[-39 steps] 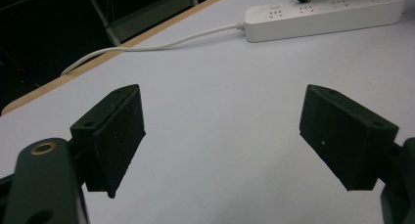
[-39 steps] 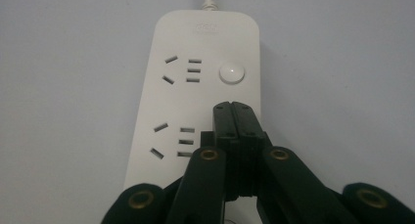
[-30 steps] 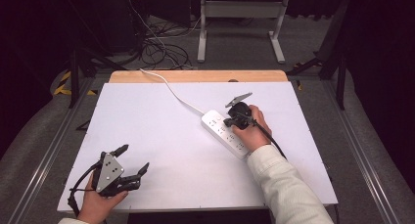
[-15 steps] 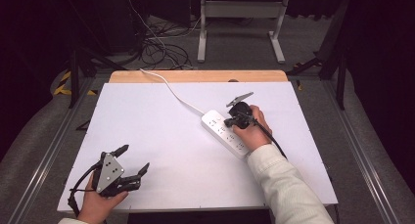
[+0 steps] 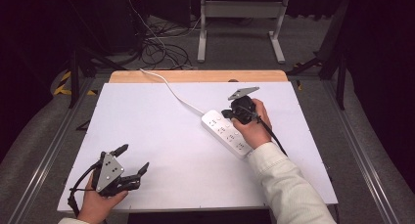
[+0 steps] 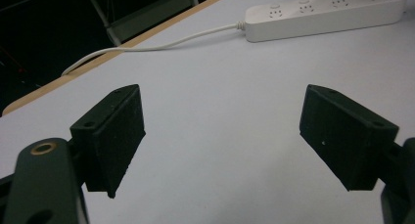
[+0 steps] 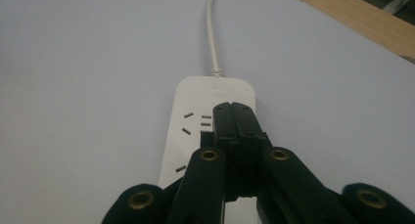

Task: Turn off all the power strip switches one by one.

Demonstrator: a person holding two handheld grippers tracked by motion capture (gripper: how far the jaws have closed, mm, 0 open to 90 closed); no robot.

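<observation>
— Pressing on the power strip [image 5: 226, 132], is that the step? The right gripper [image 7: 234, 117] has its jaws closed flat together, nothing between them, tips down on the strip's top face near the cord end.

— That's how I read it: closed tips used as a poker, probably on a switch or button by the first socket group, though I can't tell from the right gripper view whether a button sits under them. The next move would call for a short, straight push down, then a lift clear without dragging the strip.

— Where does the strip lie?

— Right of the table's [image 5: 161, 136] middle, set slantwise, its white cord [image 5: 169, 87] running off over the far edge.

— And the left gripper [image 5: 132, 160]?

— Near the near left corner, jaws spread wide, holding nothing, well apart from the strip.

— Counts?

— One power strip, one cord, two grippers. On the strip, I count three socket groups in the high view; the hand covers part of it, so more may be hidden.
</observation>
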